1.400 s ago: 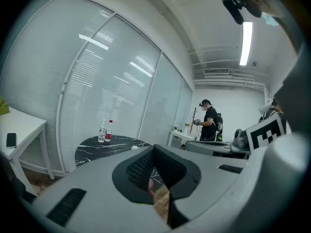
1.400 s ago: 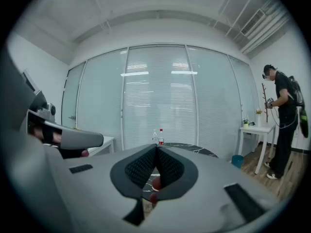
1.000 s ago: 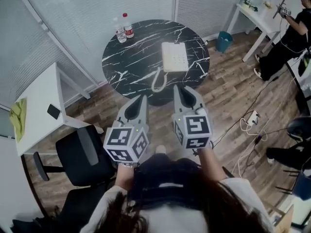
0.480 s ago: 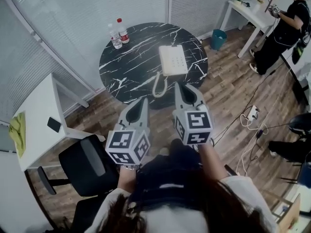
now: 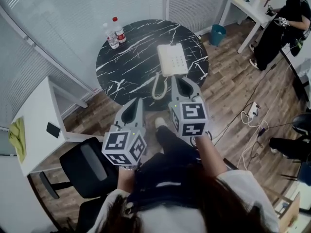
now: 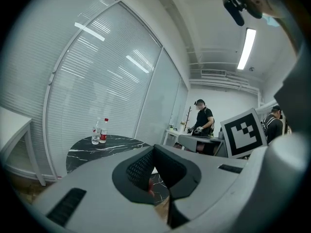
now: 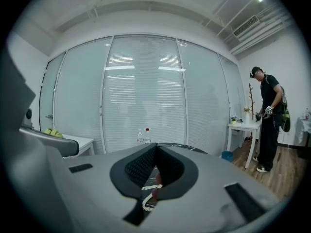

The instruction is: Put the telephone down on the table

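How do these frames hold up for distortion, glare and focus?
Head view: even light, telephone and marble table sharp, glass wall bowed by the wide lens. Left gripper view: heavy fisheye, black corners, ceiling light blown out, bright reflections streaking the glass. Right gripper view: same fisheye and streaks.

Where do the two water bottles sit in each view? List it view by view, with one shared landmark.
Head view: water bottles upper left, far edge of the black marble table.
Left gripper view: water bottles left of centre, above the jaws.
Right gripper view: water bottles at centre, just above the jaws.
Shared landmark: that black marble table.
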Demonstrator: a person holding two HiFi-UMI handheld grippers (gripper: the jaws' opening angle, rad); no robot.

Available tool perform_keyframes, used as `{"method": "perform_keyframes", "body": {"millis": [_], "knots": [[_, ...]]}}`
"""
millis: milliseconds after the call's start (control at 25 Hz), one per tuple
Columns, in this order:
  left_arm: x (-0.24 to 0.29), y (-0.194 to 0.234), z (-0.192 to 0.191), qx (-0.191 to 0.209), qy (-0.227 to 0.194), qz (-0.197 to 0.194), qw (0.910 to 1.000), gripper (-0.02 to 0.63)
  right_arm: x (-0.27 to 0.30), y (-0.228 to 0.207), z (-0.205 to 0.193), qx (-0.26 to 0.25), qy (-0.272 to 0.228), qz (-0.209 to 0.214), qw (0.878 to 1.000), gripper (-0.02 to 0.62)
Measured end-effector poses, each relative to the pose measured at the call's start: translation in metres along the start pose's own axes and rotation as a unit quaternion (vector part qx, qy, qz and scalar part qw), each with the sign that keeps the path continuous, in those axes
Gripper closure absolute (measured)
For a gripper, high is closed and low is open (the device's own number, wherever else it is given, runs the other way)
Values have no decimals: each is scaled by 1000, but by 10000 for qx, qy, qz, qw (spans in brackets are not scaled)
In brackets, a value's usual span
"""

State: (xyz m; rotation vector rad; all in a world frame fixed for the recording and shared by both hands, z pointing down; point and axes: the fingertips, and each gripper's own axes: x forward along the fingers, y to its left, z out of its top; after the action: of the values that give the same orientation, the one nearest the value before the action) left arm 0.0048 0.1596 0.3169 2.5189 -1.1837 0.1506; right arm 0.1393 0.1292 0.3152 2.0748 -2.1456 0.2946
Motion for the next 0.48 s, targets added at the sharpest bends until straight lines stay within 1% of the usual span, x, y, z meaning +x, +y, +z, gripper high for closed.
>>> {"method": "perform_keyframes", "body": {"millis": [200, 480], "knots": [[26, 16, 6, -11, 60, 10, 10000, 606, 32, -6, -4, -22, 106, -69, 9999, 597], [68, 29, 16, 61, 227, -109, 9997, 606, 76, -28, -6, 69, 276, -293, 9992, 597]]}}
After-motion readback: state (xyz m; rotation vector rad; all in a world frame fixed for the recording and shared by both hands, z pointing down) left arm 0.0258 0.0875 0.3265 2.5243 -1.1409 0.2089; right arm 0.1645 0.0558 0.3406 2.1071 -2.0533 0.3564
